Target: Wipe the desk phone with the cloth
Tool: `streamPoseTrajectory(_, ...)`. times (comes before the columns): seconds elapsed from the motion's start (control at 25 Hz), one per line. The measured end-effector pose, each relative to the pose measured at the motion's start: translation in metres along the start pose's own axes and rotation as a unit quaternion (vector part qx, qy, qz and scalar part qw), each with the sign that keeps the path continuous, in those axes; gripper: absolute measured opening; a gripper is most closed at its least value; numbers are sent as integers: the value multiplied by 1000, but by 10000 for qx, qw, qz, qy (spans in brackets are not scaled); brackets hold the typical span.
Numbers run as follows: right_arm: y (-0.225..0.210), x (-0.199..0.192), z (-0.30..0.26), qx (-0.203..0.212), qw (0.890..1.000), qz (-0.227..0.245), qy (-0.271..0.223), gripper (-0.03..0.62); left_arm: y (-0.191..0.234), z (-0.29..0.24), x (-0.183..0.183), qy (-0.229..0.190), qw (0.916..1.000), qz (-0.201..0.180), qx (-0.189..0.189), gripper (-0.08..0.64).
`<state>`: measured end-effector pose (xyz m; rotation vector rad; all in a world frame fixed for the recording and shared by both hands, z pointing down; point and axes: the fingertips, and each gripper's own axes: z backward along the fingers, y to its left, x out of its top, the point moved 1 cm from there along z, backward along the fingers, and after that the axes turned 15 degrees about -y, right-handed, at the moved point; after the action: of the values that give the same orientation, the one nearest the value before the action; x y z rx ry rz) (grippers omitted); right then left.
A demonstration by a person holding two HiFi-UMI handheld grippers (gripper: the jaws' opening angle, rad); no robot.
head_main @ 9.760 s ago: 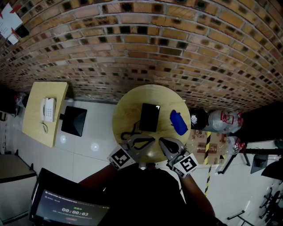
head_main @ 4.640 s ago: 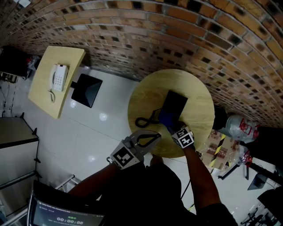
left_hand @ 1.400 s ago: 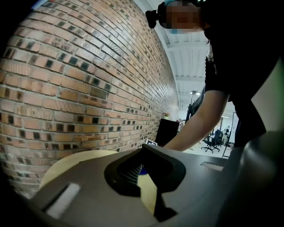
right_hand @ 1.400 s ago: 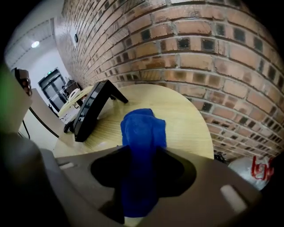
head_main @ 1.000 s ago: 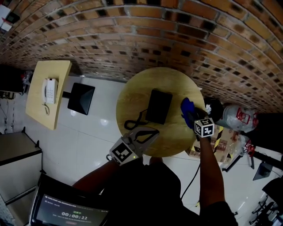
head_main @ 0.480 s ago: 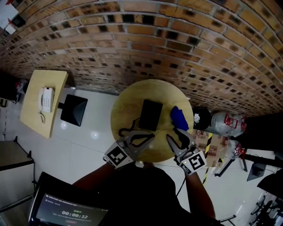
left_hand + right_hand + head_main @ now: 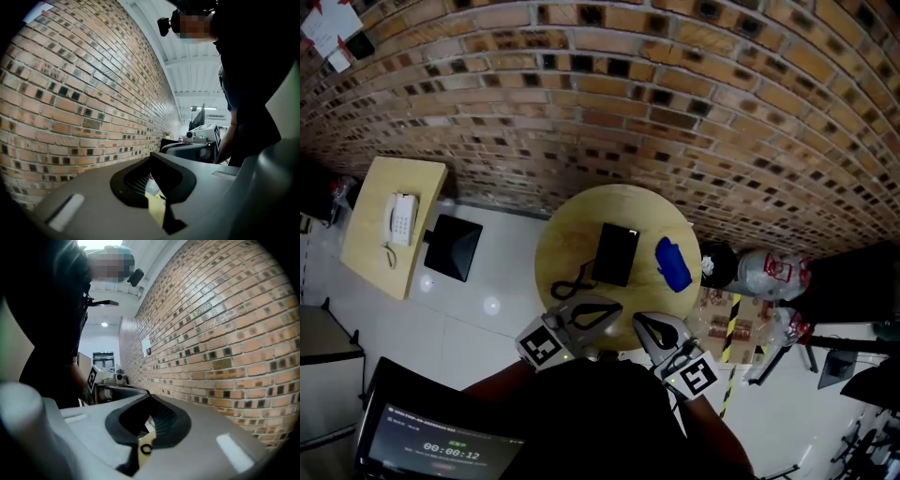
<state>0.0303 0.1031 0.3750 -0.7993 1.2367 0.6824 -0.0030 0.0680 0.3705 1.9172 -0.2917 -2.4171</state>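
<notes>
The left gripper (image 7: 605, 312) is held with its jaws pressed together, with nothing between them. The jaws of the right gripper (image 7: 649, 328) have just been closing and are now pressed together, likewise on nothing. Both grippers are held over the near edge of the round table (image 7: 567, 239).

The desk phone (image 7: 616, 253) is laid at the table's middle, its long axis running away from the person, with its cord (image 7: 572, 280) looped to the left. The cloth (image 7: 673, 263) is laid just beside the phone on its right, apart from it and roughly parallel to it.

The cloth is found ahead of the right gripper's tips and slightly to their right, so the right gripper is judged the nearer. Should wiping be resumed, a forward and downward reach by that gripper is called for.
</notes>
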Motion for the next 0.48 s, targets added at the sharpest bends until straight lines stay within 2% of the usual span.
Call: streamPoseTrajectory(0.48, 21, 9, -3, 165, 9999, 16, -22, 0, -13, 9, 15, -126, 9998, -177, 41, 1)
